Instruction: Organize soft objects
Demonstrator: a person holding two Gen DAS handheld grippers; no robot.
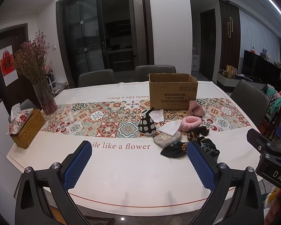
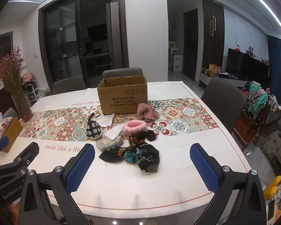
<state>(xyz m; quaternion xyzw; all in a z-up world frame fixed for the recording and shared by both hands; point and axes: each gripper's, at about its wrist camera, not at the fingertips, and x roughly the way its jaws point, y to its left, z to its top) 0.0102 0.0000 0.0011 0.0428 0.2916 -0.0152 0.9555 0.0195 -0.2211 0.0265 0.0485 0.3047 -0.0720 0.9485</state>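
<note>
Step in hand: start of sorting, as I judge it; all soft items lie loose on the table (image 2: 178, 168), none visibly in the cardboard box (image 2: 122, 97), whose inside is hidden from both views.

Left tool (image 1: 139, 158): fingers spread wide, holding nothing, above the near table edge. The pile sits ahead and to its right.

Right tool (image 2: 142, 158): fingers spread wide, holding nothing. The pile sits straight ahead, between its fingers in the view.

Nearest item: dark patterned scarf (image 2: 142, 155), crumpled, black with gold and teal print, just ahead of the right tool.

Behind the scarf: grey pouch (image 2: 108, 142), touching the scarf's left end; a white cloth (image 2: 113, 132) overlaps it from behind.

Further ahead: pink fluffy headband (image 2: 134, 127), a closed ring lying flat; black-and-white patterned bag (image 2: 93, 129), pear-shaped with a pointed top; second white cloth (image 2: 106, 120); dusty pink knit piece (image 2: 147, 111) against the box's right front corner.

Box: open top, upright, behind the pile, well ahead of both tools.

Next move, judged: right tool goes forward and down onto the scarf, closes on a bunched fold, then lifts clear before carrying it to the box.

Risk: the scarf overlaps the pouch, which may drag along.
</note>
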